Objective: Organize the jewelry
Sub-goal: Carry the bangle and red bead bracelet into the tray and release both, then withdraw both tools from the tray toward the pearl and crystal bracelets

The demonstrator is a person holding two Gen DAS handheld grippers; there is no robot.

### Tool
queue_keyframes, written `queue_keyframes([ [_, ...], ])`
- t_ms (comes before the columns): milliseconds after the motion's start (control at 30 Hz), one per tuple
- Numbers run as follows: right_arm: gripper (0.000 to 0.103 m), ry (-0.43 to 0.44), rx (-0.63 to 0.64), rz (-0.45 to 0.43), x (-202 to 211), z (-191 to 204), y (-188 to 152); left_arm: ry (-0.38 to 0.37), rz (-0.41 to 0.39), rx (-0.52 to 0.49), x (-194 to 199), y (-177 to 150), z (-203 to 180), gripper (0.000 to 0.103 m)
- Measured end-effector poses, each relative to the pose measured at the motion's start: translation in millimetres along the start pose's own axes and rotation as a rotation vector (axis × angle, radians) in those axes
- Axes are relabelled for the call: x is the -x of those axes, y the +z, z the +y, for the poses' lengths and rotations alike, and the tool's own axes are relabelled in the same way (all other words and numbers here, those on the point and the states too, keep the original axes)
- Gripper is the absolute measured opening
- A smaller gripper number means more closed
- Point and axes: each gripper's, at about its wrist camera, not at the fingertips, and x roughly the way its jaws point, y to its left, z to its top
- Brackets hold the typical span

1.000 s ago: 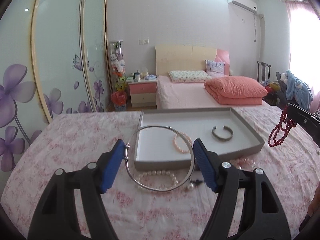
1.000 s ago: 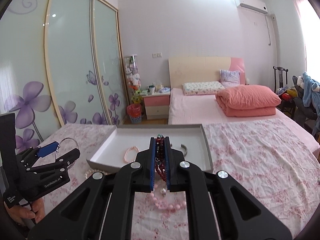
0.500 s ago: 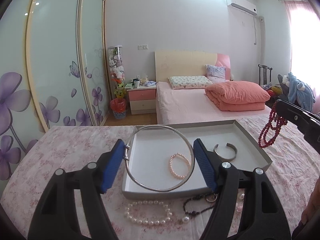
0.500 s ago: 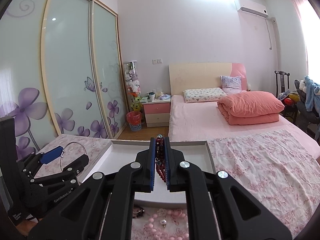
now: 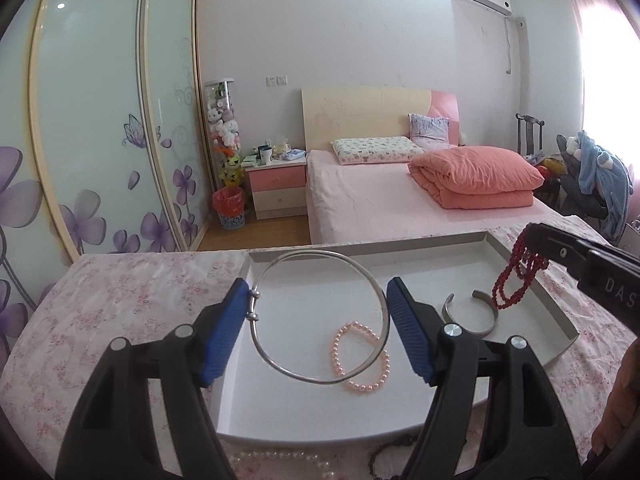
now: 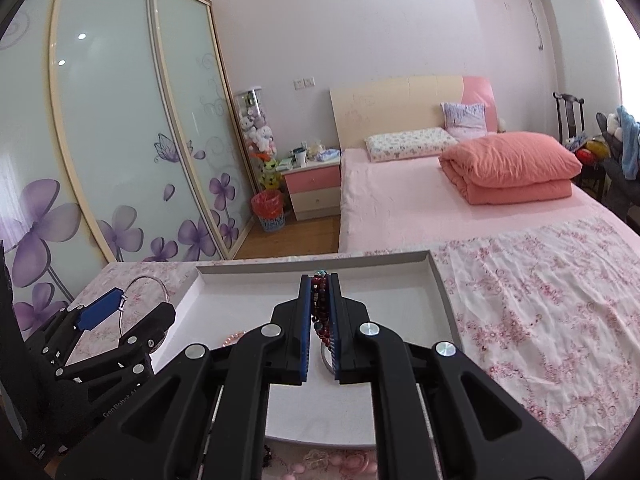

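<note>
My left gripper [image 5: 320, 300] is shut on a large silver hoop bangle [image 5: 380, 304] and holds it above the left part of the grey tray [image 5: 360, 246]. In the tray lie a pink pearl bracelet [image 5: 374, 384] and a silver cuff [image 5: 486, 322]. My right gripper [image 6: 320, 280] is shut on a red bead necklace [image 6: 320, 300], which hangs over the tray's right side in the left wrist view [image 5: 516, 280]. The left gripper with the bangle [image 6: 154, 280] shows at the left of the right wrist view.
The tray [image 6: 438, 280] sits on a pink floral cloth [image 5: 120, 300]. A white pearl strand [image 5: 280, 460] and a dark bead string [image 5: 388, 454] lie on the cloth in front of the tray. Pink beads [image 6: 344, 464] lie near the front edge.
Both grippers have moved forward and over the tray with their jewelry still held. The loose pieces on the cloth have slid toward the bottom of the views.
</note>
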Motion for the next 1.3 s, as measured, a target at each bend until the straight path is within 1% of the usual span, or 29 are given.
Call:
queue_keyframes([
  [200, 0.009, 0.003, -0.009, 0.039, -12, -1, -2, -0.012, 0.015, -0.004, -16, -1, -1, 0.069],
  [300, 0.012, 0.008, -0.028, 0.046, -12, -3, -1, -0.024, 0.029, -0.001, -23, 0, 0, 0.07],
  [367, 0.026, 0.001, -0.04, 0.04, -10, -5, 0, -0.033, 0.037, 0.002, -27, 0, 2, 0.07],
  [433, 0.034, -0.005, -0.047, 0.03, -8, -7, 1, -0.035, 0.032, 0.001, -29, 2, 3, 0.07],
  [567, 0.034, -0.011, -0.057, 0.019, 0, -11, 0, -0.045, 0.028, 0.019, -28, 6, 6, 0.07],
  [667, 0.034, -0.012, -0.06, 0.017, 4, -13, 1, -0.038, 0.02, 0.036, -23, 10, 12, 0.07],
  [833, 0.034, -0.016, -0.056, 0.015, 15, -14, -2, -0.006, 0.004, 0.046, -8, 10, 25, 0.07],
  [933, 0.034, -0.022, -0.054, 0.019, 25, -15, -7, 0.021, 0.003, 0.05, 6, 5, 36, 0.07],
  [1000, 0.034, -0.028, -0.053, 0.024, 32, -16, -11, 0.035, 0.007, 0.052, 15, 0, 42, 0.074],
  [1133, 0.034, -0.037, -0.041, 0.064, 41, -17, -25, 0.058, 0.03, 0.056, 35, -15, 58, 0.075],
  [1267, 0.034, -0.065, -0.022, 0.137, 44, -21, -45, 0.074, 0.073, 0.046, 54, -37, 72, 0.078],
  [1300, 0.034, -0.076, -0.014, 0.169, 43, -22, -52, 0.071, 0.085, 0.04, 57, -41, 74, 0.08],
])
